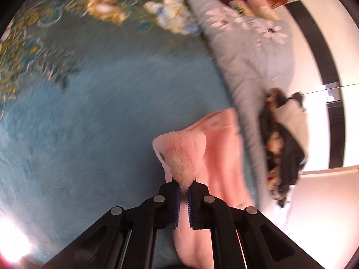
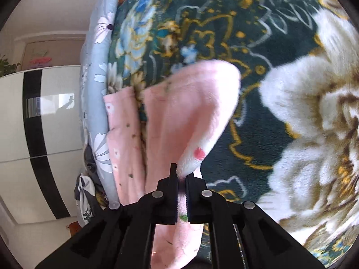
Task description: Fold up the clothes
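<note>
Both grippers, left (image 1: 184, 190) and right (image 2: 182, 179), are pinching corners of the soft, light pink fleece (image 2: 190, 103), draping toward twelve o'clock over the blanket (image 1: 89, 112).

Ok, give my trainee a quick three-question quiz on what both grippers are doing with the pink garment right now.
1. True or false: the left gripper is shut on the pink fleece garment.
2. What does the right gripper pinch? A) the grey daisy quilt B) the pink fleece garment C) nothing
3. Fill in: the garment hangs over a floral ____.

Key: 1 true; 2 B; 3 blanket.
</note>
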